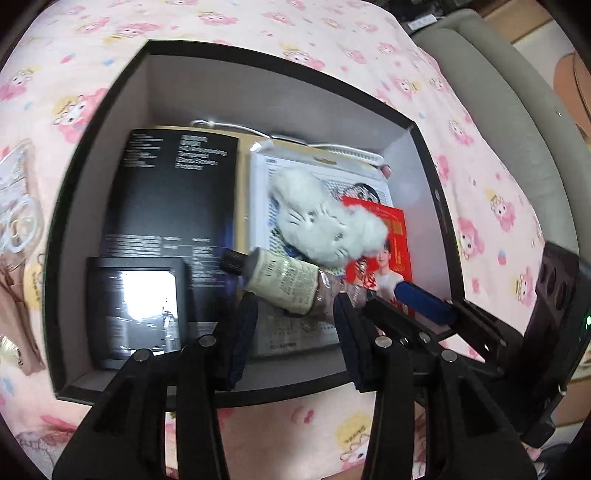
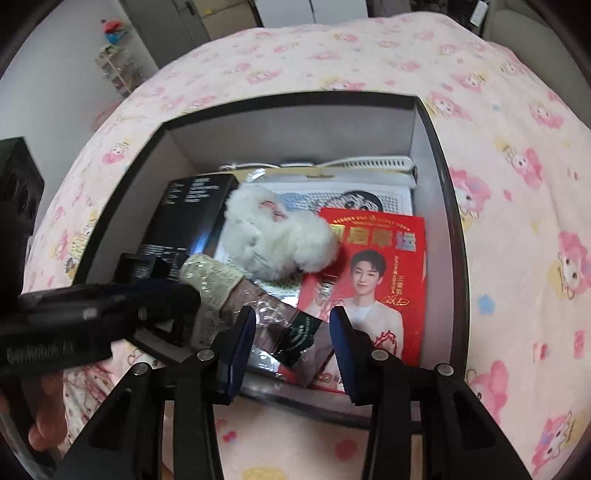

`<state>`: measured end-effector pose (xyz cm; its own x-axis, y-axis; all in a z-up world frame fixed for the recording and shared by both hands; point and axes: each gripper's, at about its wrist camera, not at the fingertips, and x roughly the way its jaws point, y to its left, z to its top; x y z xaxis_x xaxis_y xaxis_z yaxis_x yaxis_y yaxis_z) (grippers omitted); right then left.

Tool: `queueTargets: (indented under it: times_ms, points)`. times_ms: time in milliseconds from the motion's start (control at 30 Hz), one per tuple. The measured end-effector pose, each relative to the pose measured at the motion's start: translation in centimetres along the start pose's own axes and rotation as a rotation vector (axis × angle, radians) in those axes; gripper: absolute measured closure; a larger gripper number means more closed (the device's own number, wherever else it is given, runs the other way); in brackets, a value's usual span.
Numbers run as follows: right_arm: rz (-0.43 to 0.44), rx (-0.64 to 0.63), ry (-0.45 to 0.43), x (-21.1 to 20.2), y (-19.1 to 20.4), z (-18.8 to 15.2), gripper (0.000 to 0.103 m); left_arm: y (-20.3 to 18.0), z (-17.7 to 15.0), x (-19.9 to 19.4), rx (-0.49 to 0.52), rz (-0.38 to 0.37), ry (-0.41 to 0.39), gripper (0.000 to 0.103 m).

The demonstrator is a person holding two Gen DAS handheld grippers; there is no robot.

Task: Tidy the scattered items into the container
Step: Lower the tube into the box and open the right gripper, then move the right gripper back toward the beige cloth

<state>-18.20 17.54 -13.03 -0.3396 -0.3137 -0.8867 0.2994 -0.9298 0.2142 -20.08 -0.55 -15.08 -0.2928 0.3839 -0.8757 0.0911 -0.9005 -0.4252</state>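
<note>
The tube (image 1: pixel 280 284), cream-labelled with a black cap, hangs just inside the near edge of the box (image 1: pixel 258 92). It is low over the contents, with nothing visibly under it but the grippers. Its long axis runs crosswise to both grippers and parallel to the box's near wall. The cap points toward the box's left wall, and a crinkled brownish wrapper (image 2: pixel 273 321) trails from its other end toward the right wall.

The left gripper (image 1: pixel 295 301) appears clenched on the cream body. The right wrist view shows its dark pads lying over that part. The right gripper (image 2: pixel 291 314) straddles the wrapper tail. One pad touches the film, but I cannot tell whether the other presses it (the crinkled plastic hides the contact). Since the tube is already over the box's interior, I judge the coming move to be a short drop straight down, and the left gripper is the one that must let go.

Deeper in the box lie a white plush (image 1: pixel 321 225), a red card (image 1: pixel 384 236) against the right wall and a tall black carton (image 1: pixel 173 192) along the left wall. A small black case (image 1: pixel 136 310) sits in the near-left corner. Around the box is a pink cartoon-print bedspread (image 1: pixel 221 22).

The red card has gold Chinese characters above a portrait and a gold signature, all too soft to read with confidence. The carton's white print, the tube's small type and the lettering on the left gripper's body are blurred beyond reading.
</note>
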Motion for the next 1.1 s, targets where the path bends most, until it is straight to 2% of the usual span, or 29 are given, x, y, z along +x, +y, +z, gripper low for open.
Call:
queueTargets:
  times_ms: [167, 233, 333, 400, 467, 500, 567, 633, 767, 867, 1100]
  points:
    - [0.021, 0.039, 0.04, 0.5, -0.1, -0.4, 0.064, -0.3, -0.4, 0.8, 0.038, 0.051, 0.054, 0.061]
    - [0.03, 0.057, 0.049, 0.5, -0.4, -0.3, 0.064, -0.7, -0.4, 1.0, 0.051, 0.043, 0.055, 0.06]
    - [0.009, 0.052, 0.018, 0.0, -0.4, 0.1, 0.063, -1.7, -1.2, -0.2, 0.07, 0.075, -0.016, 0.057]
    - [-0.021, 0.045, -0.022, -1.3, -0.2, -0.1, 0.063, -2.7, -2.4, -1.9, 0.095, 0.092, -0.107, 0.055]
    - [-0.056, 0.05, -0.076, -3.1, -0.2, -0.7, 0.058, -3.6, -3.8, -3.7, 0.107, 0.095, -0.192, 0.051]
    - [-0.08, 0.057, -0.103, -4.1, -0.2, -1.0, 0.054, -3.9, -4.1, -4.3, 0.117, 0.097, -0.216, 0.05]
    - [-0.111, 0.079, -0.159, -5.9, -0.2, -1.6, 0.051, -4.7, -5.3, -6.0, 0.147, 0.101, -0.265, 0.048]
    - [-0.129, 0.133, -0.208, -7.5, -0.2, -2.9, 0.049, -5.4, -5.9, -6.9, 0.174, 0.095, -0.283, 0.044]
    - [-0.105, 0.22, -0.239, -9.2, 0.3, -5.4, 0.047, -6.0, -7.1, -8.3, 0.223, 0.087, -0.279, 0.044]
    - [-0.114, 0.22, -0.242, -10.2, 1.3, -6.2, 0.047, -6.3, -8.7, -9.5, 0.269, 0.11, -0.288, 0.043]
    - [-0.155, 0.179, -0.271, -12.4, 4.6, -7.6, 0.047, -5.4, -11.1, -12.8, 0.279, 0.087, -0.312, 0.043]
